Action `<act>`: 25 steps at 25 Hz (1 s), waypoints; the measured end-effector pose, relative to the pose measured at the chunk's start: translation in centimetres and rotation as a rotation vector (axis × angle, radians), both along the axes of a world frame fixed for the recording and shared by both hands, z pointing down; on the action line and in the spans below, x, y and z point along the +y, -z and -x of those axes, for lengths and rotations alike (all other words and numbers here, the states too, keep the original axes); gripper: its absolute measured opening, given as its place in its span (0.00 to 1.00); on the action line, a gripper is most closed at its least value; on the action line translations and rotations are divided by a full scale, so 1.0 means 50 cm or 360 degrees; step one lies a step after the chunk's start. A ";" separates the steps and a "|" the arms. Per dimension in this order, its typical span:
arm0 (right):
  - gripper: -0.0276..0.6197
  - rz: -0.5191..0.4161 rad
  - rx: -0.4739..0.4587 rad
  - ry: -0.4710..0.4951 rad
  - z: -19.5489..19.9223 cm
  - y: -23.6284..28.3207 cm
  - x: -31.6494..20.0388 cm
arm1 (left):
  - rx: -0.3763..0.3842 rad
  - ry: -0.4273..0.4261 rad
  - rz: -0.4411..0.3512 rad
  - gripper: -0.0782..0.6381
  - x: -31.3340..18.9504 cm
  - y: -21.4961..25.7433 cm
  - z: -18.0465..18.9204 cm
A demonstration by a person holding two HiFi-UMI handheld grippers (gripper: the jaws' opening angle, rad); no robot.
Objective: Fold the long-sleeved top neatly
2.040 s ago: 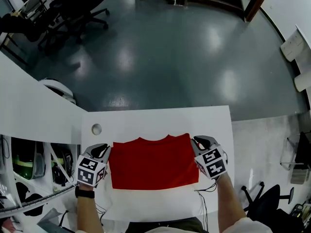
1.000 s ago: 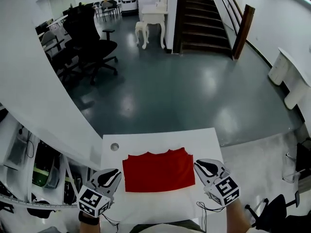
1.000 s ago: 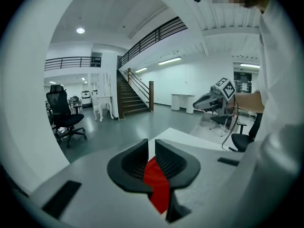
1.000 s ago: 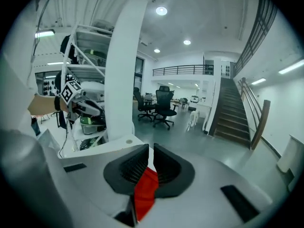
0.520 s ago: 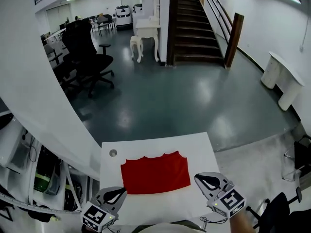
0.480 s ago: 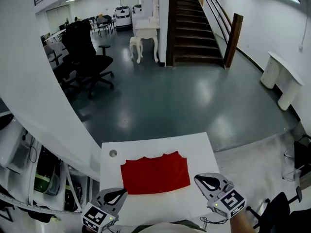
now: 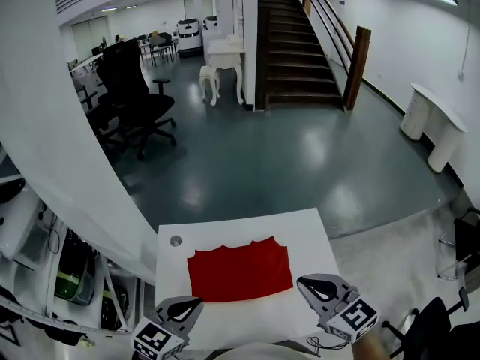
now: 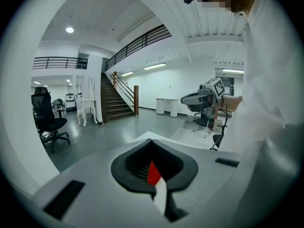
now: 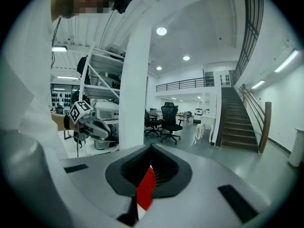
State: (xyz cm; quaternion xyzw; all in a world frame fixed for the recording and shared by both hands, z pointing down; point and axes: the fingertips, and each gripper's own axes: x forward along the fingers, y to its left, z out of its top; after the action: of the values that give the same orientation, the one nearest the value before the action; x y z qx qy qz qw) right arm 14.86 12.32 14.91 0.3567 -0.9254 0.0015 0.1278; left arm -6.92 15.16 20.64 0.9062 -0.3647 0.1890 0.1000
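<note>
Head view, and the red long-sleeved top [image 7: 238,270] lies flat as a tidy rectangle in the middle of the white table [image 7: 300,227], its scalloped neckline edge towards the far edge, just past a small round hole [image 7: 175,241] near the far left corner. Both tools sit off the cloth by the near edge: the left gripper [image 7: 191,306] by the top's near left corner, the right gripper [image 7: 309,286] by its near right corner, neither touching it. Jaws on both are pressed together with nothing in them. The sliver of red in each gripper view is only the top glimpsed beyond the tips. I'd say the fold looks finished, and the hands hang clear so the layers lie undisturbed. No container shows on the table.
</note>
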 end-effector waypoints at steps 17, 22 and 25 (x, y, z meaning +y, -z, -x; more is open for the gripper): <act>0.06 0.0064 -0.0050 -0.0032 -0.011 -0.026 -0.047 | -0.0036 -0.0038 -0.0037 0.12 -0.055 -0.031 -0.002; 0.06 0.0035 -0.0055 -0.0015 -0.018 -0.027 -0.058 | -0.0030 -0.0052 -0.0035 0.12 -0.069 -0.028 -0.018; 0.06 0.0058 -0.0056 -0.0019 -0.018 -0.027 -0.063 | -0.0031 -0.0056 -0.0038 0.12 -0.076 -0.027 -0.023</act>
State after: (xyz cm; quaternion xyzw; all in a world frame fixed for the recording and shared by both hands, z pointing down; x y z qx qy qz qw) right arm 15.74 9.18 16.24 0.3598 -0.9252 0.0253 0.1179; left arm -5.77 11.38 22.00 0.9117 -0.3520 0.1952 0.0823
